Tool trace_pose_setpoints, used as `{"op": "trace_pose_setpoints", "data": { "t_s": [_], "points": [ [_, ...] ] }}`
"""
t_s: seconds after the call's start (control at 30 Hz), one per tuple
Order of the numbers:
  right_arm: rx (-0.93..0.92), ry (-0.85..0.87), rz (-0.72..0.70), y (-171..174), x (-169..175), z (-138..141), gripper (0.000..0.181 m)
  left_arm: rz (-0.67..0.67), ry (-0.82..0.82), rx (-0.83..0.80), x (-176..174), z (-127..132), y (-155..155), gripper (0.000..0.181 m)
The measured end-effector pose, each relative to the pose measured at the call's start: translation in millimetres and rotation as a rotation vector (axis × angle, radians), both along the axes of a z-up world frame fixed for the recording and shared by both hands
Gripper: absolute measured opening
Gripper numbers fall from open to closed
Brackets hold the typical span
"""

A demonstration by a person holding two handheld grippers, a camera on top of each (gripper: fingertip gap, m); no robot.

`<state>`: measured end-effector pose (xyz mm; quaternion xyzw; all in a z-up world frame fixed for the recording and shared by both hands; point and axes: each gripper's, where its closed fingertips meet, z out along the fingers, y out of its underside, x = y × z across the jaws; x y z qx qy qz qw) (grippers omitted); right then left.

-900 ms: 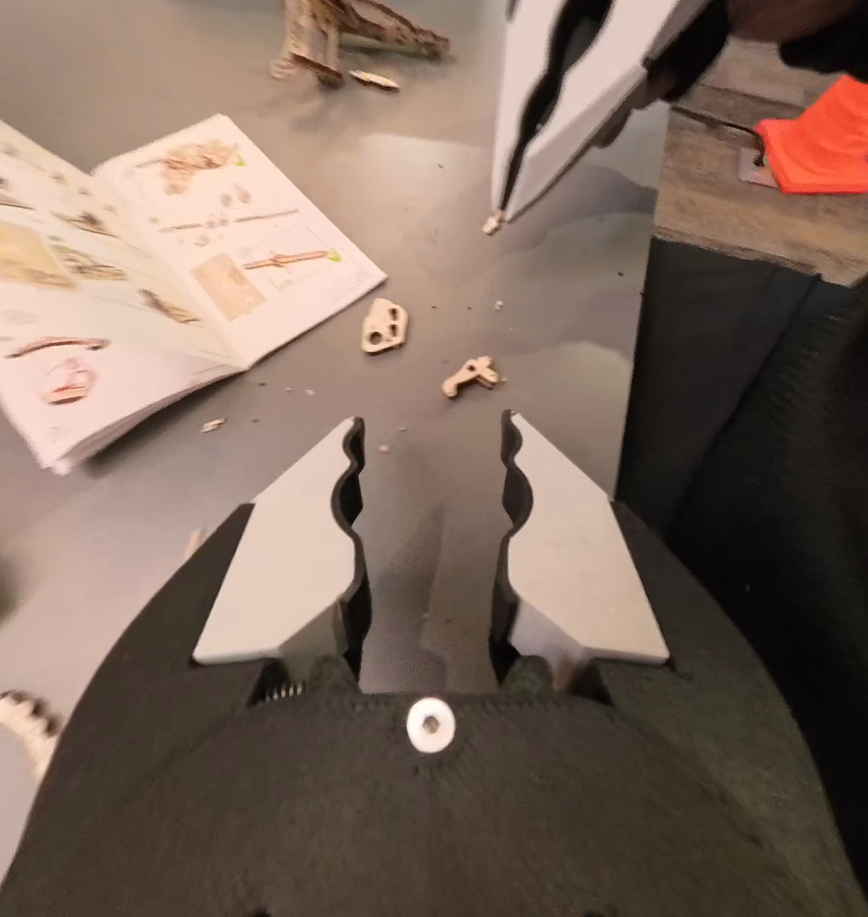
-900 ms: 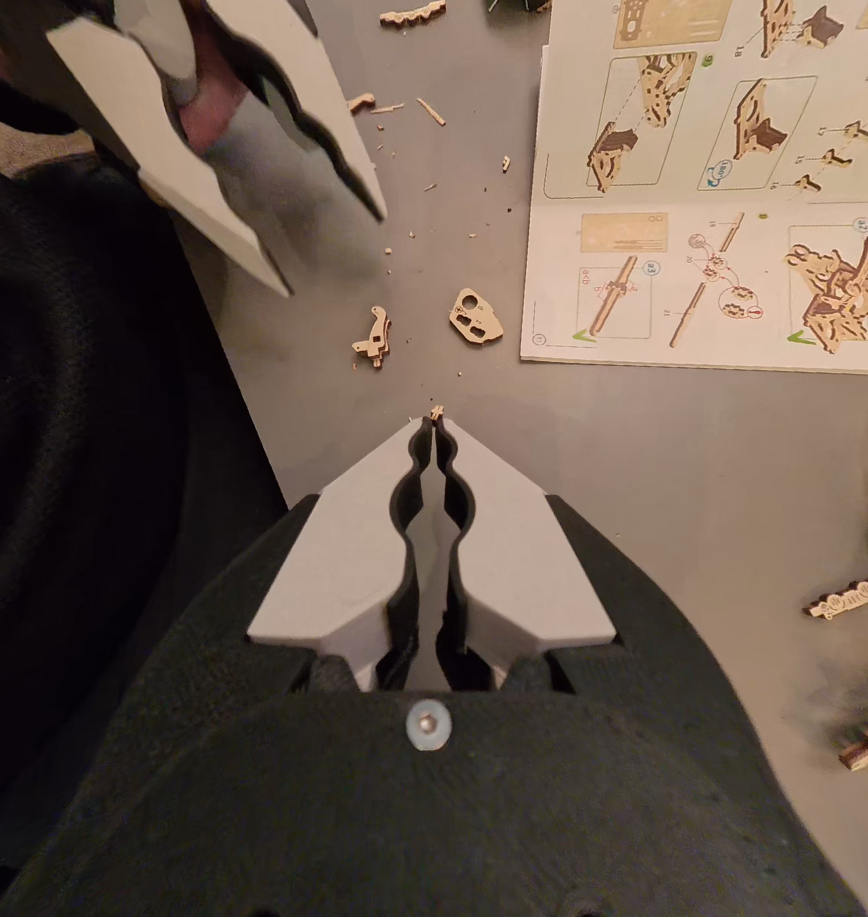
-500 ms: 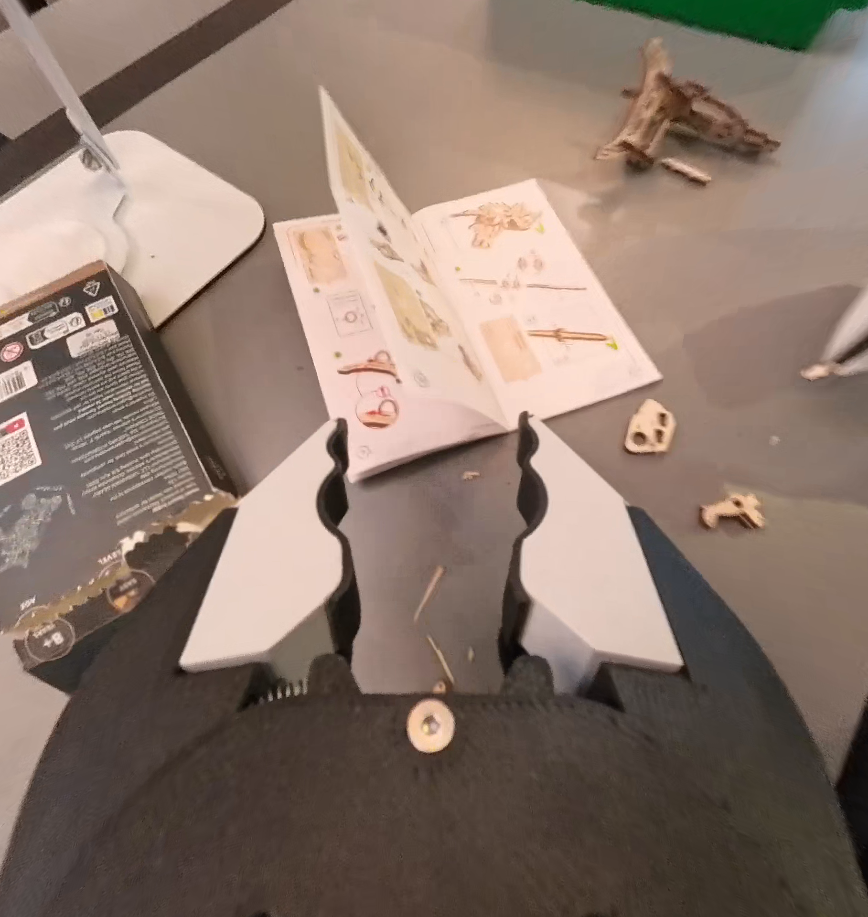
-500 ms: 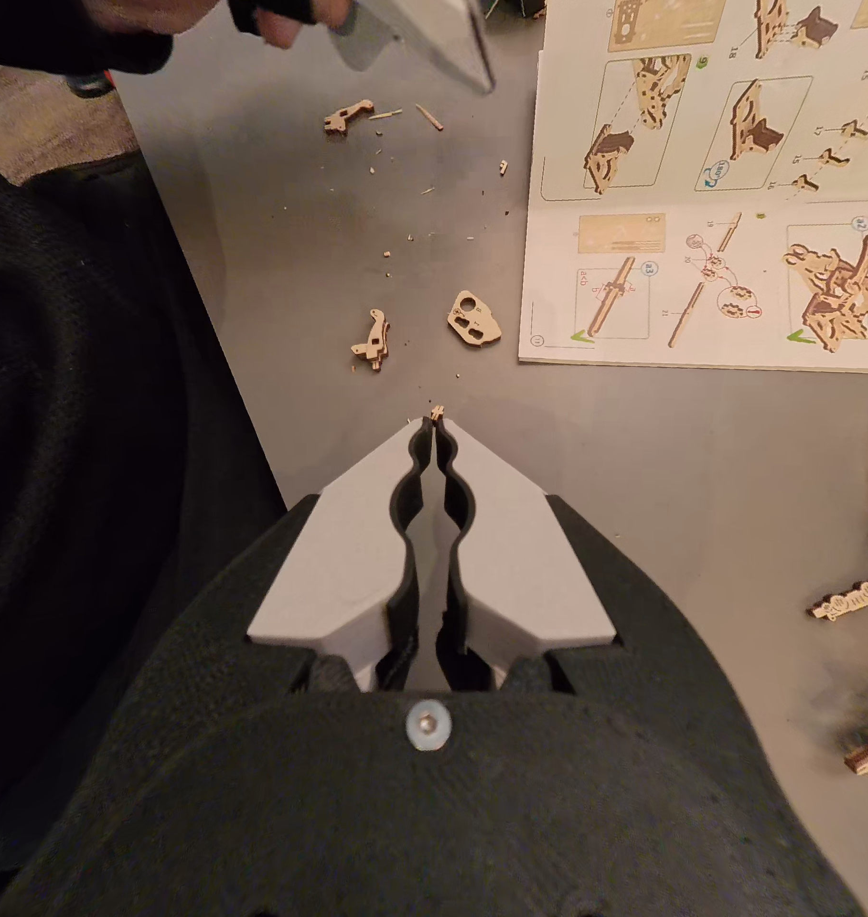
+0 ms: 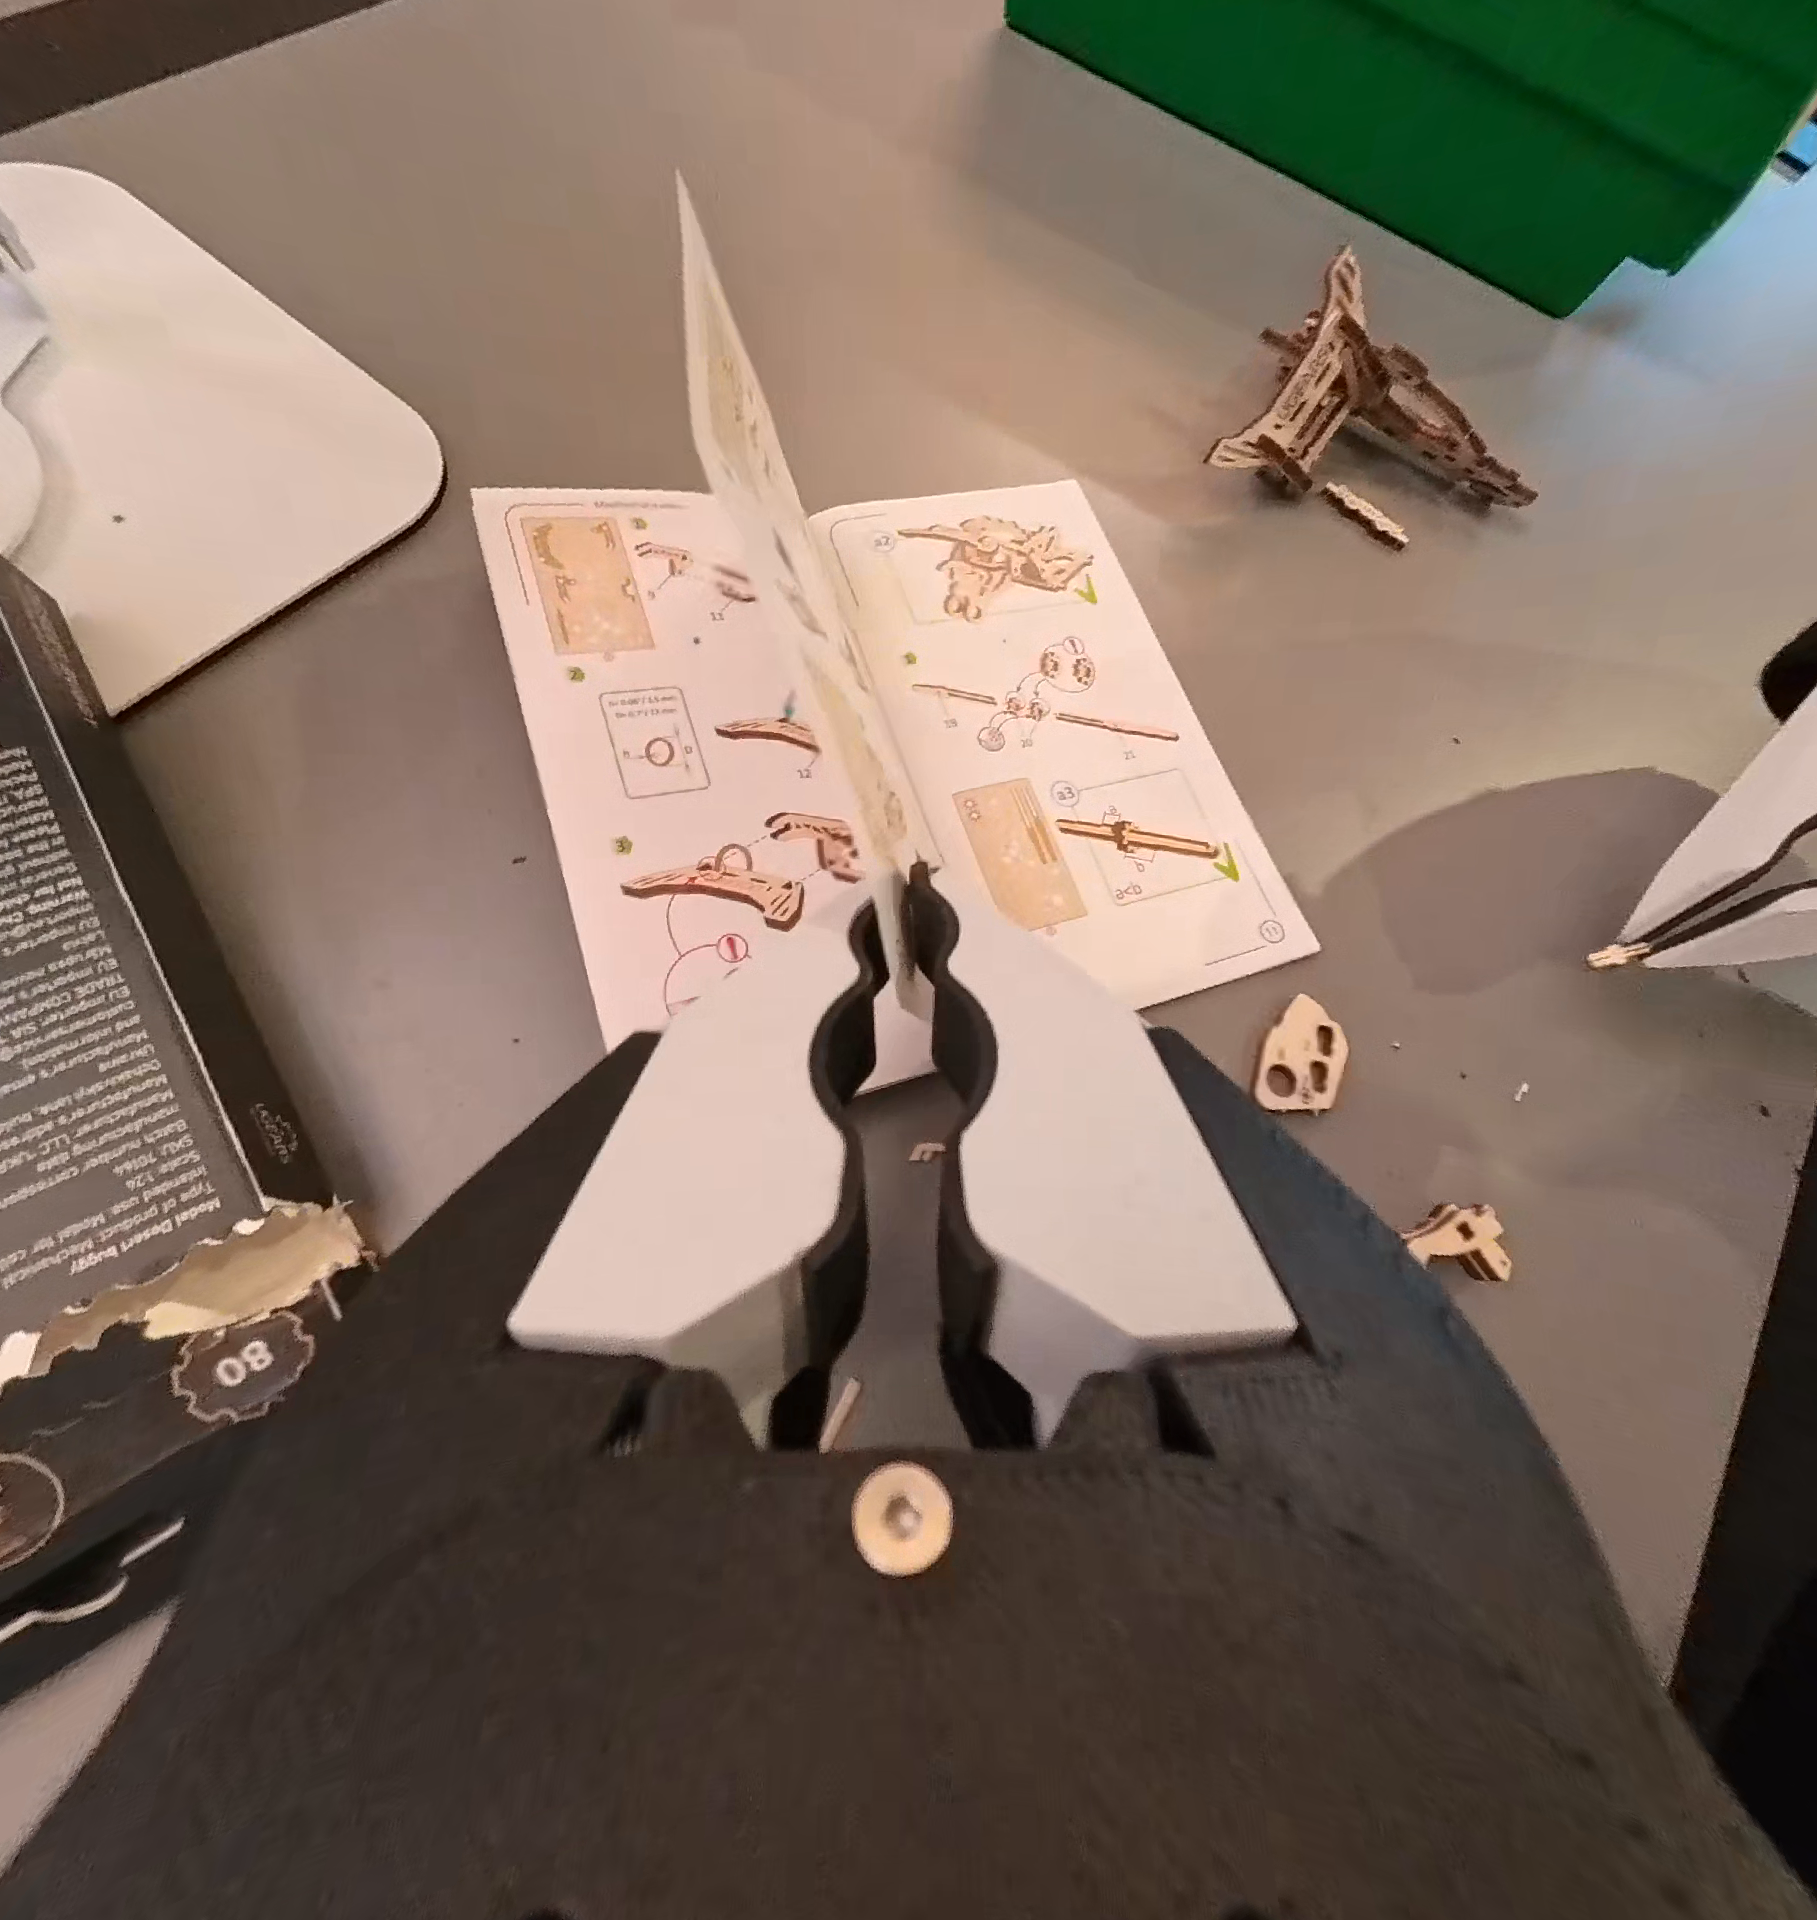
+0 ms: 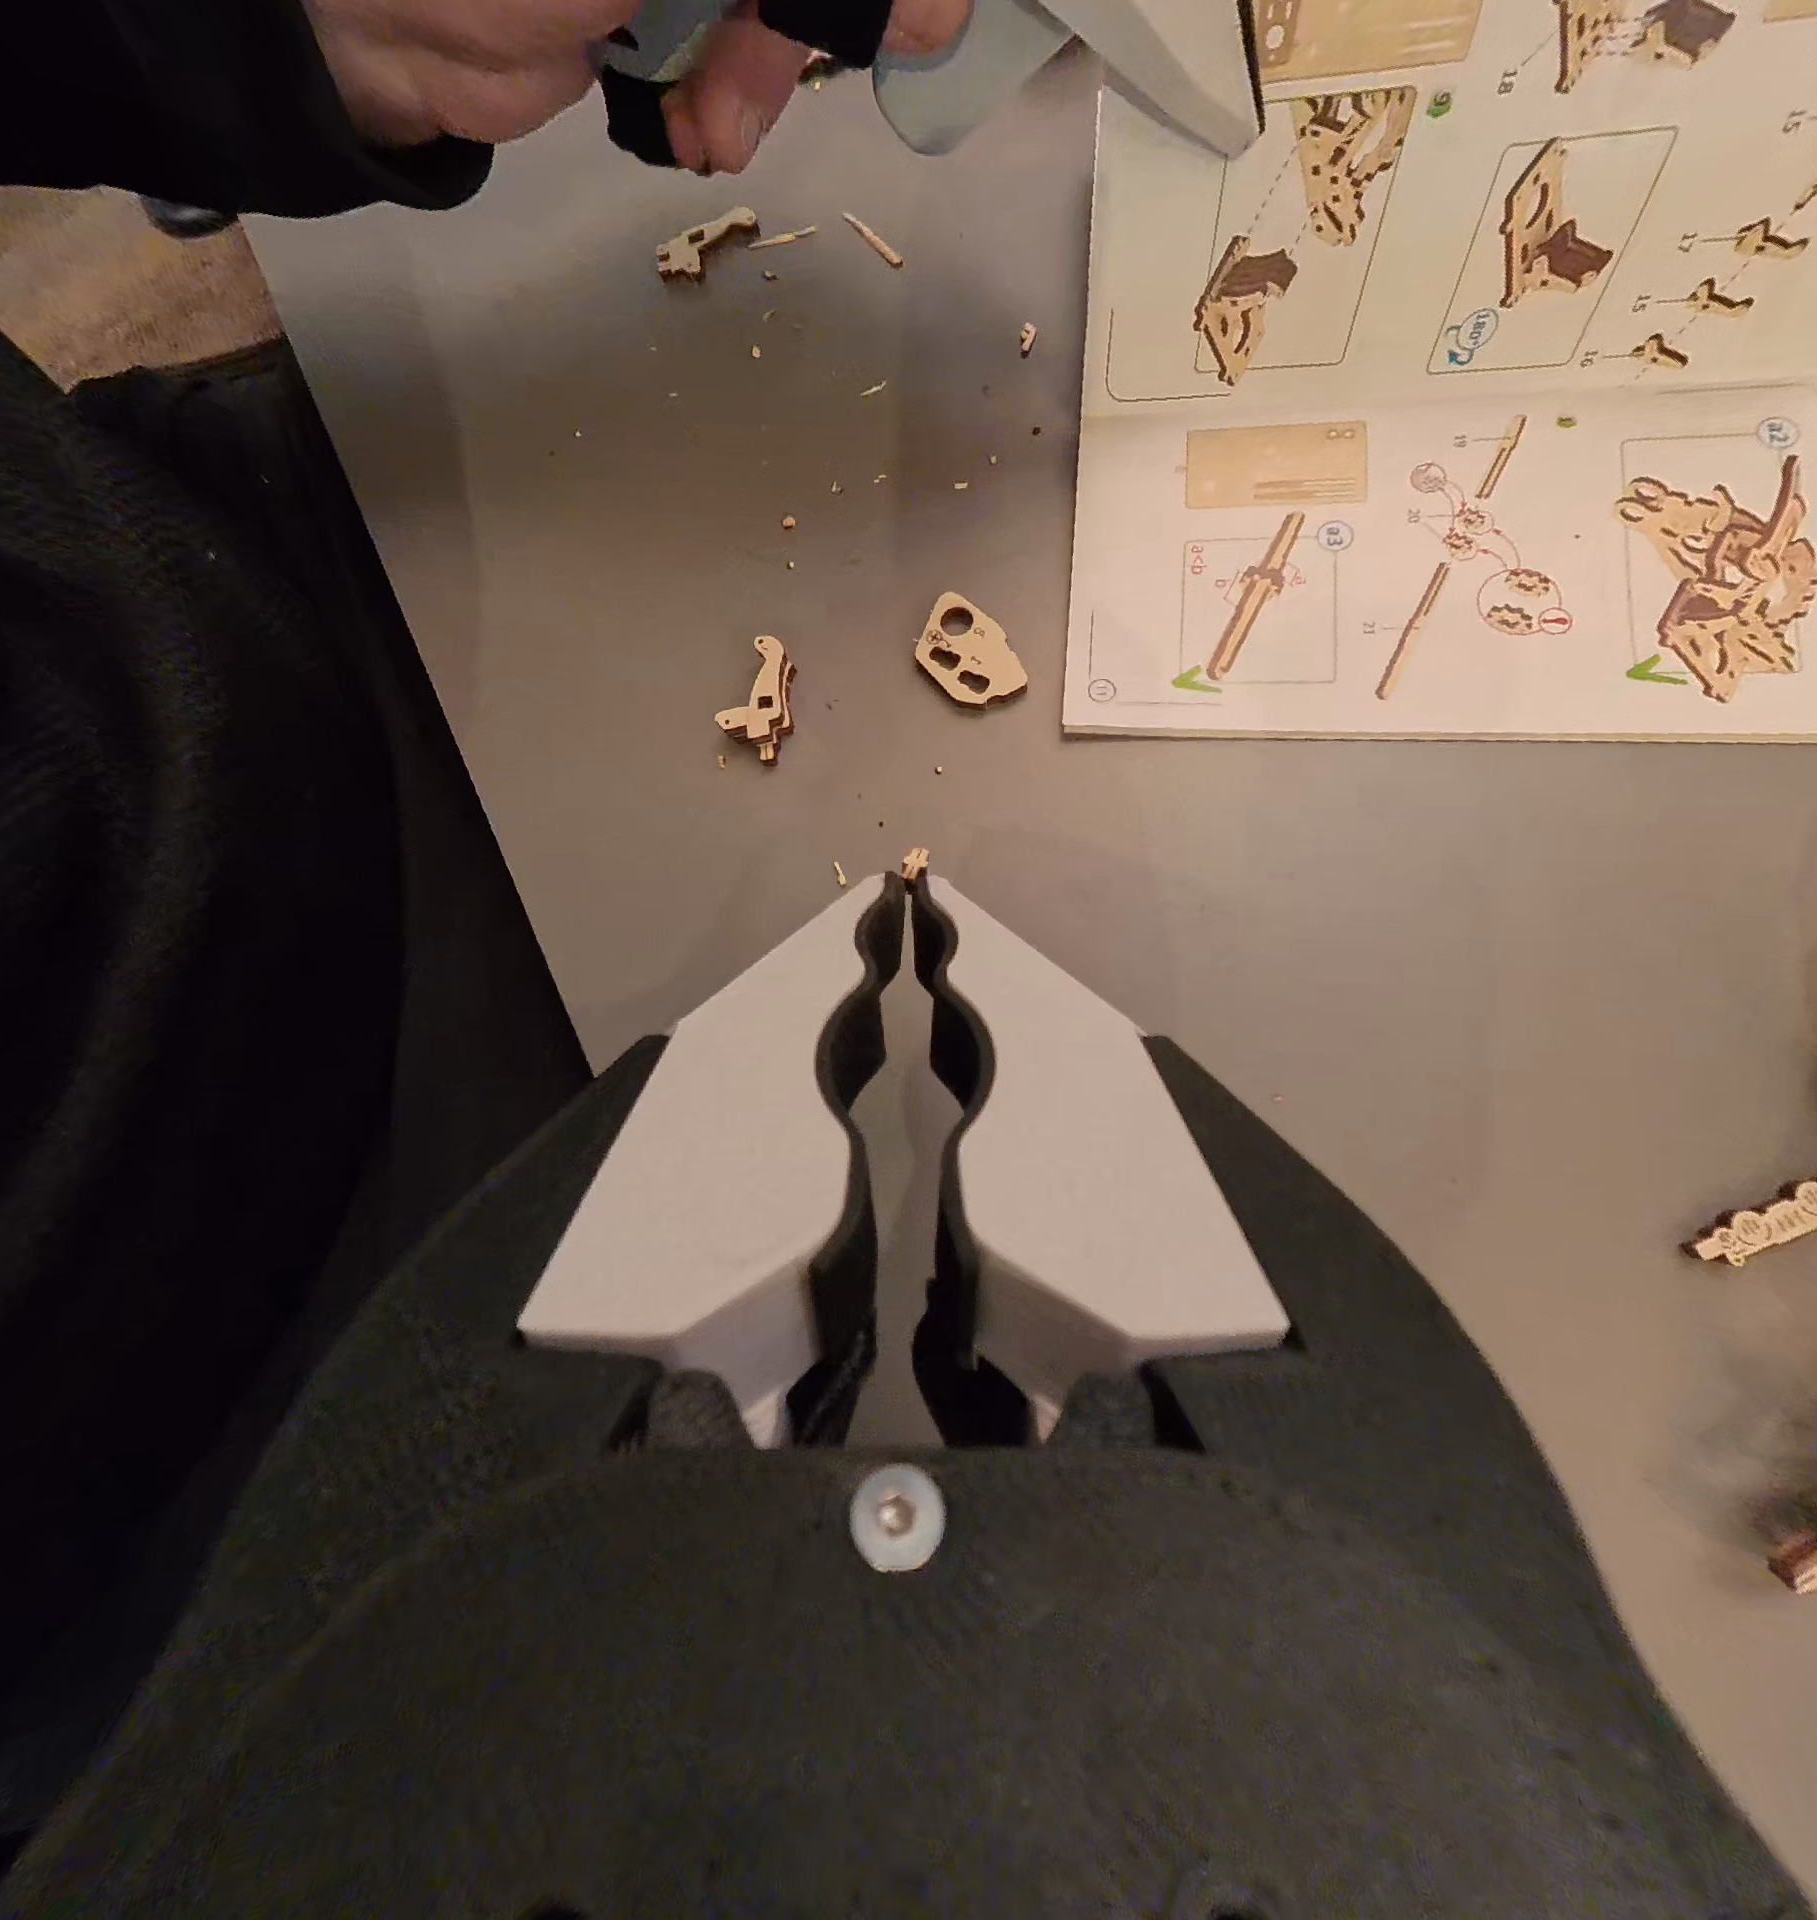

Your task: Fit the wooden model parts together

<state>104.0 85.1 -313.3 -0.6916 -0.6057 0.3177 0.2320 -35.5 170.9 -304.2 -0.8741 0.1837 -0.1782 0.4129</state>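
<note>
My left gripper [image 5: 909, 914] is shut on a page [image 5: 769, 540] of the open instruction booklet [image 5: 1039, 727] and holds that page upright. My right gripper [image 6: 909, 883] is shut on a tiny wooden peg [image 6: 915, 861] that sticks out of its tips; it also shows at the right edge of the left wrist view [image 5: 1621, 956]. A rounded wooden plate with holes [image 6: 969, 655] and a small hooked wooden part [image 6: 760, 703] lie on the grey table between the grippers. A partly built wooden model [image 5: 1340, 405] stands at the back right.
A black torn-open box [image 5: 62, 1039] lies at the left, a white stand base [image 5: 208, 436] behind it, a green bin [image 5: 1455, 125] at the far right. Loose wooden strips [image 6: 1777, 1231] and another hooked part [image 6: 701, 244] lie about, with wood crumbs. A hand [image 6: 571, 73] holds the left gripper.
My left gripper swung left from the loose parts to the booklet and closed on a page, which now stands up. My right gripper stayed still, shut on the peg.
</note>
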Motion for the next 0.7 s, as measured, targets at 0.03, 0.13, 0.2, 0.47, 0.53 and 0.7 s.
{"op": "trace_pose_setpoints", "data": {
  "t_s": [0.03, 0.13, 0.2, 0.47, 0.53, 0.7],
  "points": [
    [-0.004, 0.002, -0.002, 1, 0, 0, 0.0, 0.003, -0.003, -0.002, -1, 0, 0, 0.001],
    [-0.011, 0.006, -0.008, 2, 2, -1, 0.0, 0.004, -0.006, 0.018, -2, 4, 1, 0.007],
    [-0.016, 0.012, -0.012, 3, 2, -1, 0.0, -0.012, 0.0, 0.027, 4, 6, 1, 0.01],
    [-0.029, 0.023, -0.029, 7, 4, -2, 0.0, -0.039, -0.011, 0.011, 16, 4, -3, 0.016],
    [-0.029, 0.023, -0.029, 7, 4, -2, 0.0, -0.028, -0.025, 0.002, 11, 3, -3, 0.016],
    [-0.033, 0.021, -0.031, 7, 5, -3, 0.0, -0.087, 0.003, 0.036, 20, 10, -6, 0.016]
  ]
}}
